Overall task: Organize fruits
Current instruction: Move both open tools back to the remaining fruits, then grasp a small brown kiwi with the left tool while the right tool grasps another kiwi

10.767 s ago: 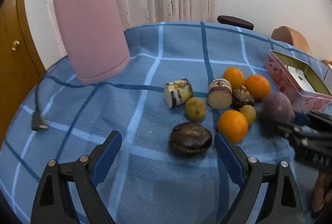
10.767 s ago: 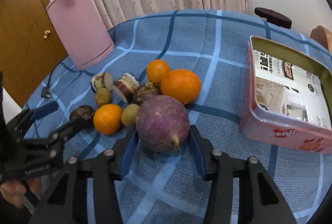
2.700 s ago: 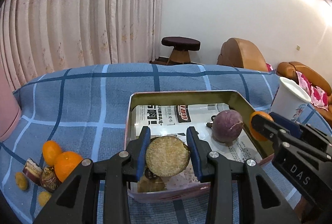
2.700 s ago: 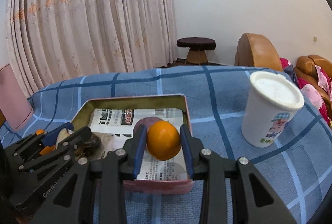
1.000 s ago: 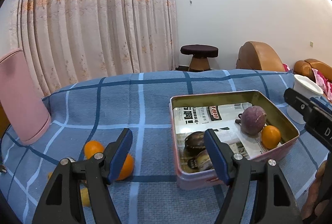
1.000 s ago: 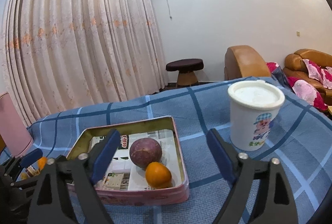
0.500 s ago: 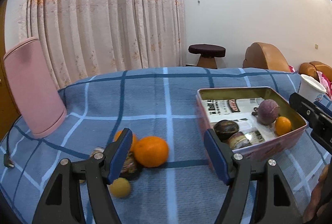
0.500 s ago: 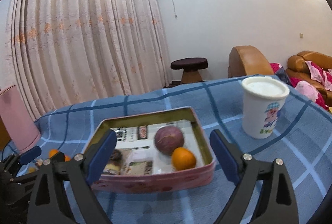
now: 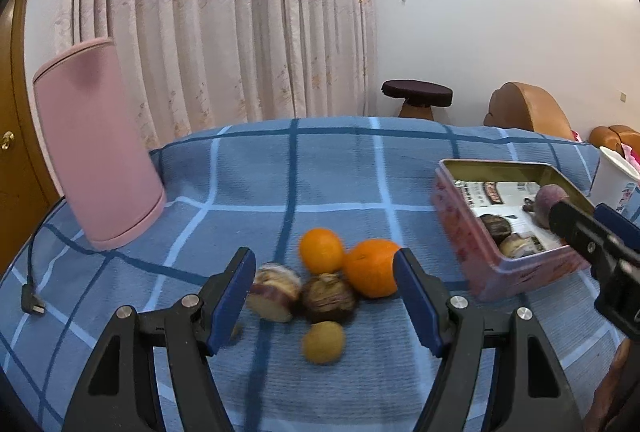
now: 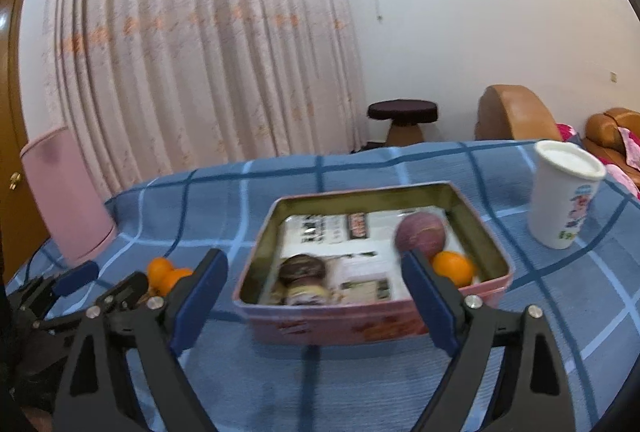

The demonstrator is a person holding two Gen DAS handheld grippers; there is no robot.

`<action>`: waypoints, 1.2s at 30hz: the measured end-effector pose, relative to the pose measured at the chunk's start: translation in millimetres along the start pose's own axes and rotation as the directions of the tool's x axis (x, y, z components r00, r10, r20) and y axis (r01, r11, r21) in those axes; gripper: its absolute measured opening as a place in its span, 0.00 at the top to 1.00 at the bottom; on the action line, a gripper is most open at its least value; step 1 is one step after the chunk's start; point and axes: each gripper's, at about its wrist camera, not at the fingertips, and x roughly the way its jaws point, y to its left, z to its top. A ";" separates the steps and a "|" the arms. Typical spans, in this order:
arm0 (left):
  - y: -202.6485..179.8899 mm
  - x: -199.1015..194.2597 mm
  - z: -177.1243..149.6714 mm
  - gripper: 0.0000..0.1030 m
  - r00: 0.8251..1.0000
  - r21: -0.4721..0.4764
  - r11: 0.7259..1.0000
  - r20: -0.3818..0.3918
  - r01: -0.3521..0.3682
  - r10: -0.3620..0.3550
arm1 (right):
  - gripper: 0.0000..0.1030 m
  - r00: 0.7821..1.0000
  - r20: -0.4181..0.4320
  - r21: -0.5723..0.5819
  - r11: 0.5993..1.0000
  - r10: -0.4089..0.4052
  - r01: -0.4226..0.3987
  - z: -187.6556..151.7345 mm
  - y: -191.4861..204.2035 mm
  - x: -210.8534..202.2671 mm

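Print lining the tin (image 10: 490, 236) is blurred (unreadable); left gripper (image 9: 324, 296) gapes empty, right gripper (image 10: 316, 296) closing, empty.

three oranges (image 9: 321, 250), one tin (image 10: 476, 220), one cup (image 10: 564, 200)

— What is the tablecloth (image 9: 340, 172) made of?
— Woven cloth, matt, with a fine ribbed weave.
— And the tin (image 10: 372, 324)?
— Metal: dull gold inside, glossy pink paint outside, with printed paper (image 10: 332, 228) lining the bottom.
— The oranges (image 9: 370, 268)?
— Smooth skin with a slight sheen.
— The gripper fingers (image 9: 416, 296)?
— Black matt plastic with blue pads. The pink cylinder (image 9: 96, 148) looks smooth and matt, and the curtain (image 9: 224, 20) is thin cloth.
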 end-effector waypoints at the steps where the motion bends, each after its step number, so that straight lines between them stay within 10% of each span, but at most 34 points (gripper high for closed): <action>1: 6.9 0.4 0.0 0.30 1.000 -0.001 1.000 -0.004 -0.004 0.004 | 0.19 1.000 -0.011 -0.013 1.000 0.008 -0.008 -0.8 5.0 1.5; 14: 126.1 14.4 -2.0 0.30 0.988 -0.134 0.981 -0.088 -0.140 0.129 | 0.41 0.946 -0.239 -0.144 0.955 0.221 -0.260 -23.9 79.7 26.8; 26: 128.7 19.9 -6.5 0.30 0.989 -0.111 0.993 -0.148 -0.032 0.016 | 0.67 0.850 -0.455 -0.121 0.927 0.266 -0.354 -46.6 129.1 73.1; 36: 90.6 21.3 -14.5 0.30 0.975 0.026 0.993 -0.196 0.112 -0.105 | 0.70 0.895 -0.367 -0.111 0.943 0.255 -0.314 -34.1 101.3 51.2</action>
